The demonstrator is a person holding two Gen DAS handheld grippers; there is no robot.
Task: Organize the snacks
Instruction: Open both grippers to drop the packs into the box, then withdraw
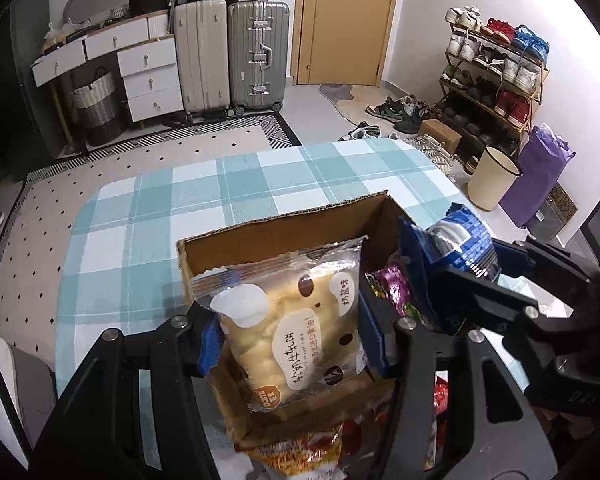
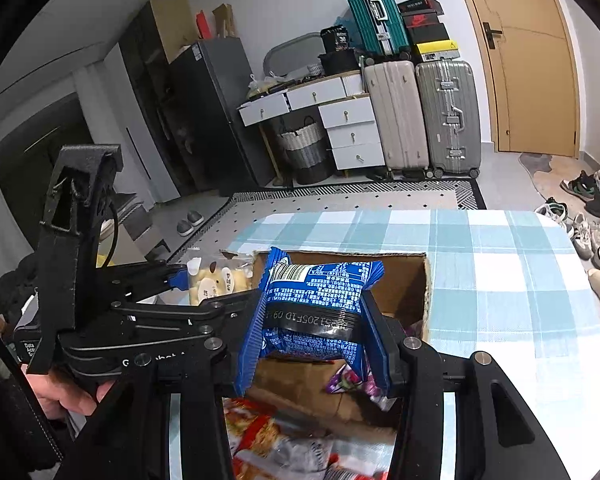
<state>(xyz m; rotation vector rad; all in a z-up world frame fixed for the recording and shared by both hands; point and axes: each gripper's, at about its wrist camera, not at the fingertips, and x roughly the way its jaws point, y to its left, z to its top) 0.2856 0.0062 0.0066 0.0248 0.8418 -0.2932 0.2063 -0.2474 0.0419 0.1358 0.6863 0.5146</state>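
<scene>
A: Left wrist view?
B: Left gripper [image 1: 290,340] clamps a cake pack [image 1: 296,328] over the open box [image 1: 284,232] on the table [image 1: 140,216]

A: Right wrist view?
B: Right gripper [image 2: 314,340] clamps a blue pack [image 2: 316,308] above that box [image 2: 404,280]

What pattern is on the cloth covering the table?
The tablecloth has a light blue, teal and white check; it shows best in the left wrist view.

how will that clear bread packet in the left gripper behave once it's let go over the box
The clear bread packet looks puffy and light, so it would probably drop softly, not thud. Its film looks glossy and likely slippery, so it may slide off the left gripper pads. The cardboard box already holds wrappers, so it may settle tilted.
</scene>
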